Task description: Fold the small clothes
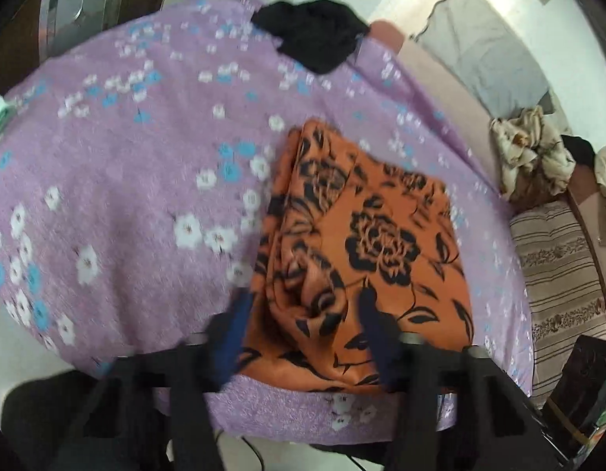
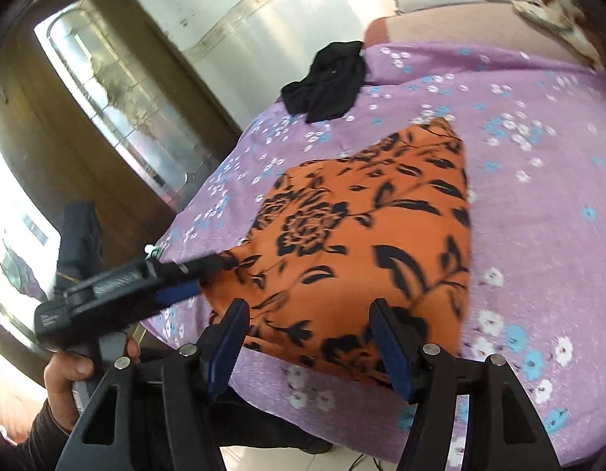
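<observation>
Cloth (image 2: 365,235), orange with black flowers, lies part folded on the purple sheet (image 2: 538,196), near its front edge. A black garment (image 2: 326,82) sits far behind the cloth. The right gripper (image 2: 311,337) is wide open over the cloth's near edge, holding nothing. The left gripper (image 1: 303,314) straddles a bunched fold at the cloth's left side; I cannot tell if it pinches. Grab just the top layer, then lift slowly and lay it flat.

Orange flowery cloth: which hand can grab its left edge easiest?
Probably the left. The left gripper already has its fingers at that edge of the orange cloth, while the right gripper sits open over the near edge.
</observation>
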The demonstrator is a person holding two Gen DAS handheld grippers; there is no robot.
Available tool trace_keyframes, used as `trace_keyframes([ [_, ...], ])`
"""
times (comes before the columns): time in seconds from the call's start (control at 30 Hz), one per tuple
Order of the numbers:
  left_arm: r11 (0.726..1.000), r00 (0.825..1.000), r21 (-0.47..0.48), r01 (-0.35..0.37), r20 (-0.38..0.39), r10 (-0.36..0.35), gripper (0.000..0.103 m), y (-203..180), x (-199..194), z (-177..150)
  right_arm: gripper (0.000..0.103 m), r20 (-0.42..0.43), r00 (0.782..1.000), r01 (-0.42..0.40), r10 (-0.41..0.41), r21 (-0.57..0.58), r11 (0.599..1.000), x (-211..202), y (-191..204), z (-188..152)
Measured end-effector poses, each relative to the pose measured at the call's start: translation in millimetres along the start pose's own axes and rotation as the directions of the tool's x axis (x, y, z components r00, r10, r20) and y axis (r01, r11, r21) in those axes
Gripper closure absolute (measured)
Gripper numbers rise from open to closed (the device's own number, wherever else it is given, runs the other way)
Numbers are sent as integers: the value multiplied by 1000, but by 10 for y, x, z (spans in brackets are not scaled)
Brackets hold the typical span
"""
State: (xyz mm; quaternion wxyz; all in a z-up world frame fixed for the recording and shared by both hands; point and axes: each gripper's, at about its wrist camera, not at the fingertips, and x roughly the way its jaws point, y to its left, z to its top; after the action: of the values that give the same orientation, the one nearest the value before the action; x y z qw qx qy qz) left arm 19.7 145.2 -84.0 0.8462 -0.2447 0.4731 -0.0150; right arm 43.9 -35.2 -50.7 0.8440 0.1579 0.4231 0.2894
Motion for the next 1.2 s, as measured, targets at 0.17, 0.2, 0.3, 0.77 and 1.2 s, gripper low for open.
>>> trace_keyframes([
  [0.17,998,999,23,-54,-4,54,71,-106,25,-23,36,2,999,-35,35,26,999,25,-108,-19],
  [0.2,998,998,21,-63,-12,63,84,-97,56,-27,36,4,999,-40,40,30,999,11,-123,-28],
  [0.3,997,998,-37,-63,-18,63,92,19,53,-57,36,-1,999,-50,50,43,998,9,-172,-44],
  [0.77,996,994,-21,-91,-58,90,88,175,114,-234,33,39,997,-62,59,77,995,-174,-248,238],
  [1.2,989,989,104,-104,114,92,47,-387,-366,143,30,-136,974,-153,180,188,970,281,-453,232],
])
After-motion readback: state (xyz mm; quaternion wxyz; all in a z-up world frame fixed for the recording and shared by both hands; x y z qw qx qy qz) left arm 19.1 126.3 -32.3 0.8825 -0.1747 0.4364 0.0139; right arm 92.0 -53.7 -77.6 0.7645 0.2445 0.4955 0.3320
